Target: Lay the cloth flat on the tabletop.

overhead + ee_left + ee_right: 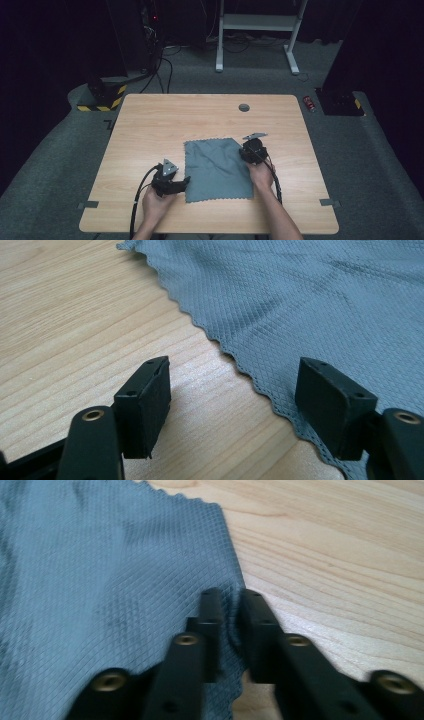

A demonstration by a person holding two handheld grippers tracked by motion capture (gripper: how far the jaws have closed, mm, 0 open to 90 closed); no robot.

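Observation:
A grey cloth (pixel 217 170) with a zigzag edge lies flat on the wooden table (pixel 150 125), near the front. My left gripper (pixel 186 181) rests at the cloth's left edge near its front corner. In the left gripper view the left gripper (pixel 232 390) is open: one jaw stands over bare wood, the other over the cloth (pixel 310 295). My right gripper (pixel 246 150) sits at the cloth's right edge, near the far corner. In the right gripper view its jaws (pixel 231 605) are nearly together, with a bunched fold of the cloth's (pixel 100 570) edge pinched between them.
A round grey grommet (pixel 244 107) is set in the table's far side. Beyond the table stand a white desk frame (pixel 257 22), a yellow-and-black striped base (pixel 100 102) and a red can (pixel 310 103) on the carpet.

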